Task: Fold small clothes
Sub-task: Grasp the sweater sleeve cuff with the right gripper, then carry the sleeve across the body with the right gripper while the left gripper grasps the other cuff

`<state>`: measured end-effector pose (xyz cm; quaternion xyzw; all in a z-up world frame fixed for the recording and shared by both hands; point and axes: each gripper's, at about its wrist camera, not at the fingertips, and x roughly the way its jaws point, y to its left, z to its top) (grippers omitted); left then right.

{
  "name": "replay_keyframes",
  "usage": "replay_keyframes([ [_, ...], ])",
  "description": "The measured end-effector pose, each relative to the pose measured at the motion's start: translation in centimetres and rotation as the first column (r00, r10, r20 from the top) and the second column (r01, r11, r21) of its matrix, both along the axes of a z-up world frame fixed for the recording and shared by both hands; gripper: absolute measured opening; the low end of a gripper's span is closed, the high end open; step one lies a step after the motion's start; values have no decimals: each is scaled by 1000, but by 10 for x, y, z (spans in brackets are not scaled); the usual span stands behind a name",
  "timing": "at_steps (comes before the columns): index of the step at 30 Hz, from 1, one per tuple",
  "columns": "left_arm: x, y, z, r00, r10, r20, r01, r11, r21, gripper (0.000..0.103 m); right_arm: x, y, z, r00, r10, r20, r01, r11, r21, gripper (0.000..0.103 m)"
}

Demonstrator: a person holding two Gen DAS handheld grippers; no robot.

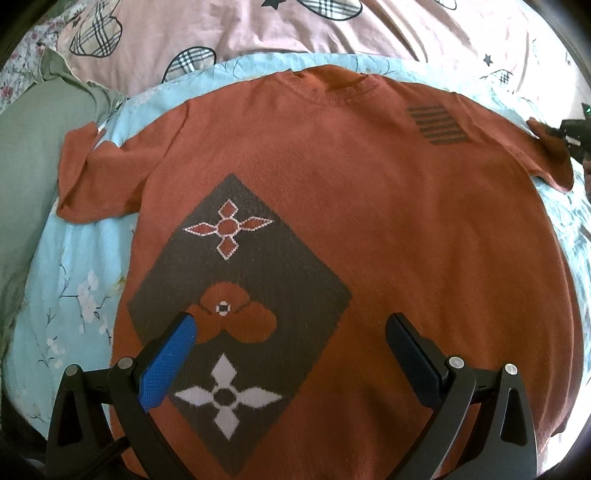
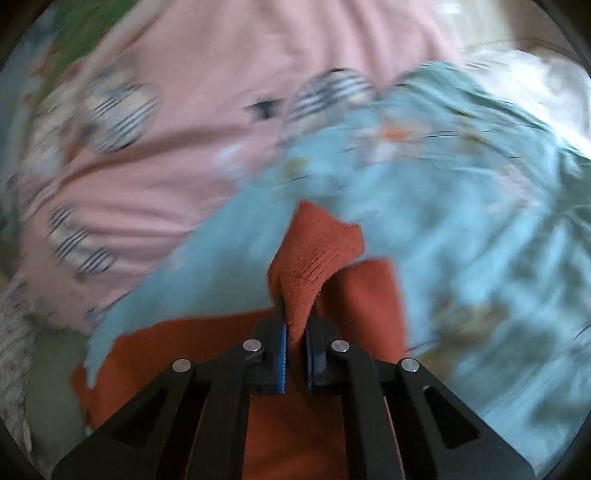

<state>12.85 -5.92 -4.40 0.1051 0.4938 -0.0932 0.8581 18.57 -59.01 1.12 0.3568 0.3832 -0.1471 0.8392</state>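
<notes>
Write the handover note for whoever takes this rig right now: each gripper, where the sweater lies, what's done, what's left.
Left gripper: open, empty, above the lower front of the rust sweater.
Right gripper: shut on the cuff of one sleeve, which is pinched between the pads.
Sweater: spread face up on the light blue floral sheet, collar toward the pink bedding; the other sleeve lies out flat.
Done: sweater laid out, one sleeve gripped.
Left: no fold shows yet. Likely bring the held sleeve in over the body, then the other sleeve, then fold the body.
</notes>
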Motion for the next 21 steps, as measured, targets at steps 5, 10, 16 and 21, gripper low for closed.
replay_keyframes([
  [5,0,5,2,1000,-2,10,2,999,-39,102,39,106,9,984,148,103,-159,981,108,9],
  [10,-3,22,13,999,18,39,-14,996,-89,102,87,238,-7,940,294,170,-327,919,218,9],
  [16,6,52,21,997,67,42,-59,984,-166,102,135,363,-40,895,418,155,-446,849,284,9],
  [21,21,66,19,995,88,49,-77,976,-202,102,158,419,-66,860,495,125,-508,802,314,14],
])
